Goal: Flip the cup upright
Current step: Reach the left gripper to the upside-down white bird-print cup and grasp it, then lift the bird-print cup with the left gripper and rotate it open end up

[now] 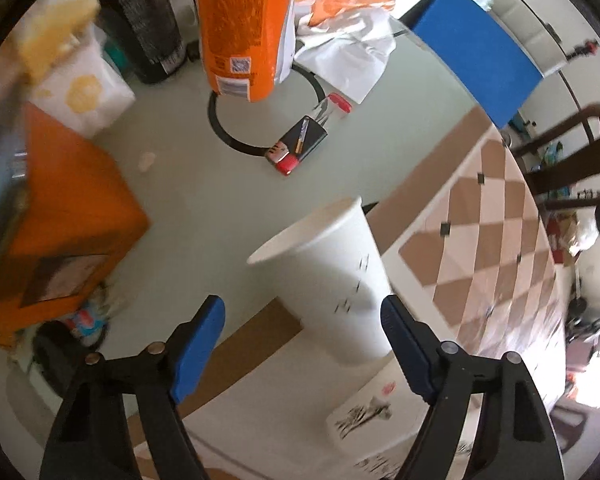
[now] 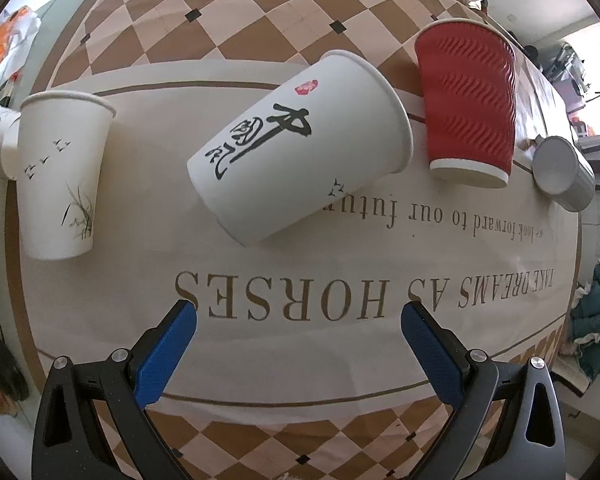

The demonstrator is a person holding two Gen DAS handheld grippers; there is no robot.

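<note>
Forward, right tongs (image 2: pixel 298 312) agape above toppled cup (image 2: pixel 300 146)

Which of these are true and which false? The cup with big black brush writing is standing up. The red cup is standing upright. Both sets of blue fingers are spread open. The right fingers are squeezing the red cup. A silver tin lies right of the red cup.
1. The cup with black brush writing is standing up. False: it lies on its side on the tablecloth.
2. The red cup stands upright. True.
3. The left gripper and right gripper both have spread fingers. True.
4. The right fingers squeeze the red cup. False: they hold nothing and sit apart from it.
5. A silver tin lies right of the red cup. True.
</note>
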